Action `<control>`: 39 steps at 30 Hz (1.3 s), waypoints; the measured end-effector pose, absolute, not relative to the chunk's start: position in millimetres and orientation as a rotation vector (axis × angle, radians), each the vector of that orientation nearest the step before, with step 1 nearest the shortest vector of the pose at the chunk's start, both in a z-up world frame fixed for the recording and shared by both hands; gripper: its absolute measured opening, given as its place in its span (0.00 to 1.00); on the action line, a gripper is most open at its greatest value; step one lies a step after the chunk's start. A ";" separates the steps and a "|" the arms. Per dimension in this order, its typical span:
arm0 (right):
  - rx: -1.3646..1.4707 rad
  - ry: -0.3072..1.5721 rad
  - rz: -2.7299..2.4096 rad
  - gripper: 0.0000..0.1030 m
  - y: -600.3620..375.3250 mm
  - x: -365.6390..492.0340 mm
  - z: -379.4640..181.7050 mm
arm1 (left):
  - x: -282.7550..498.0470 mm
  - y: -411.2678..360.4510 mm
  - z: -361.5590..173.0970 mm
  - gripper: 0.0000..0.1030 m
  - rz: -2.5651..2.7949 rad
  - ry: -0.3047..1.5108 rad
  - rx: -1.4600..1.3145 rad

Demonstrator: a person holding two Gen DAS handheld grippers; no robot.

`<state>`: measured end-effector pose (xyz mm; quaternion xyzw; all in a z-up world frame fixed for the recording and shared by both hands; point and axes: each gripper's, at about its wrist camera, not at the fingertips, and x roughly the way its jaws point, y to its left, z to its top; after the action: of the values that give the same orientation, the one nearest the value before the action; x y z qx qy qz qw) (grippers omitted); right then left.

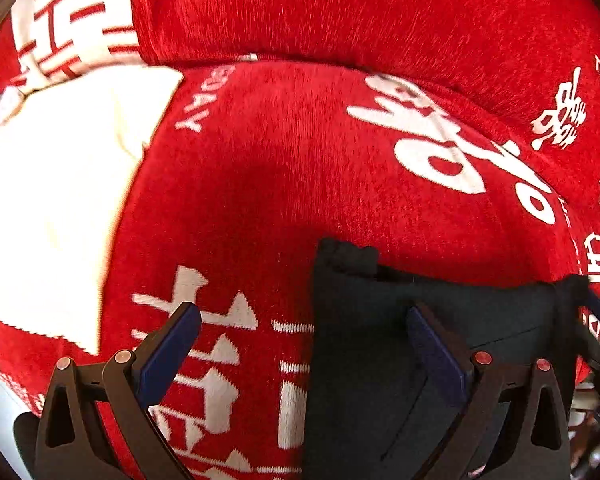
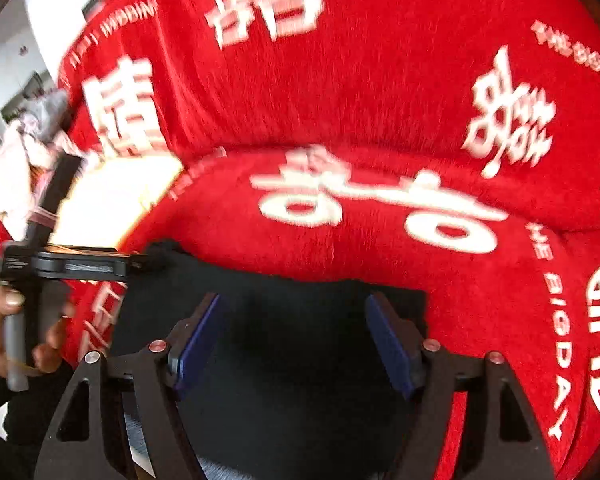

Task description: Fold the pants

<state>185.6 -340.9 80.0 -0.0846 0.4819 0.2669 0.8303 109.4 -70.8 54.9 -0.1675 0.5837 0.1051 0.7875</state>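
While a cream cushion (image 1: pixel 56 200) fills the left of the left wrist view, the red cover (image 1: pixel 260 184) with white characters spreads across the middle, and the black pants (image 1: pixel 380 360) lie folded at the lower right. Over them the left gripper (image 1: pixel 304 354) stands wide, nothing between its 2 blue pads (image 1: pixel 168 356); its right finger is over the pants, its left over the red cover. At the left of the right wrist view, a hand (image 2: pixel 16 332) grips the other tool's handle. Further right, the right gripper (image 2: pixel 296 344) hangs spread above the dark pants (image 2: pixel 292 360), its jaws clear of the cloth.
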 end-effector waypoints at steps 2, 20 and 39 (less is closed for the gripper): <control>-0.173 1.094 0.524 0.74 -344.3 197.8 59.4 | 108.7 -66.8 47.9 1.00 0.217 1.271 -0.376; -0.290 0.984 0.471 0.78 -366.9 71.0 66.7 | 8.8 -136.0 68.5 1.00 0.078 1.203 -0.218; 0.098 1.134 0.461 0.87 -435.7 141.7 56.9 | 22.4 -143.6 63.0 1.00 0.009 1.194 -0.223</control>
<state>141.7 -435.7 56.9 0.0461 0.5322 0.2162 0.8173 22.4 -143.6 63.0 -0.1046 0.5610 0.0044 0.8212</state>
